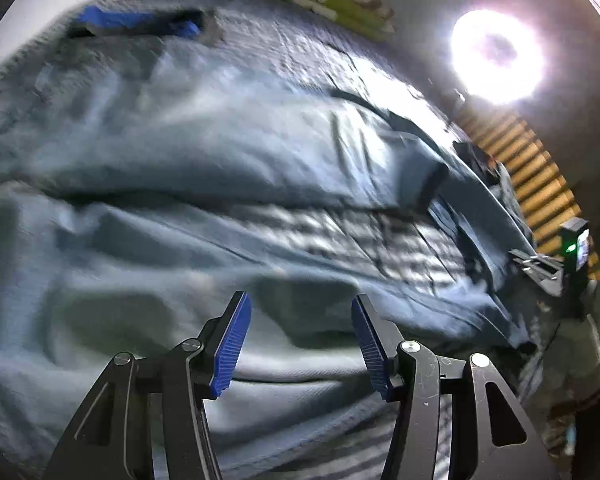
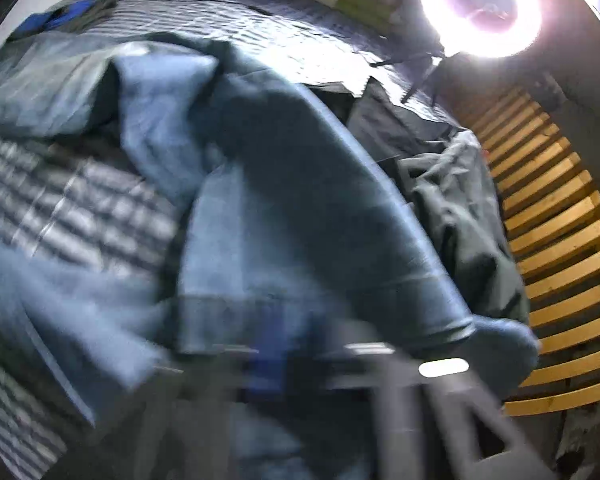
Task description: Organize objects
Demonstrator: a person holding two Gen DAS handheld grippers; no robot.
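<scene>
A heap of clothes lies on a bed. In the left wrist view a pale blue-grey garment (image 1: 220, 152) fills the middle, with a striped cloth (image 1: 340, 232) under its right edge. My left gripper (image 1: 300, 300) hovers open over the fabric with nothing between its blue pads (image 1: 232, 344). In the right wrist view a dark denim trouser leg (image 2: 320, 200) runs diagonally over lighter denim (image 2: 160, 120) and the striped cloth (image 2: 80, 208). My right gripper (image 2: 268, 376) is a motion-blurred smear at the bottom, jaws together. Whether cloth is pinched between them cannot be told.
A grey-green garment (image 2: 460, 208) is crumpled at the bed's right edge beside bare wooden slats (image 2: 560, 240). A ring light (image 2: 480, 8) glares at upper right. A blue item (image 2: 60, 16) lies at the far left of the quilted bedspread (image 2: 228, 12).
</scene>
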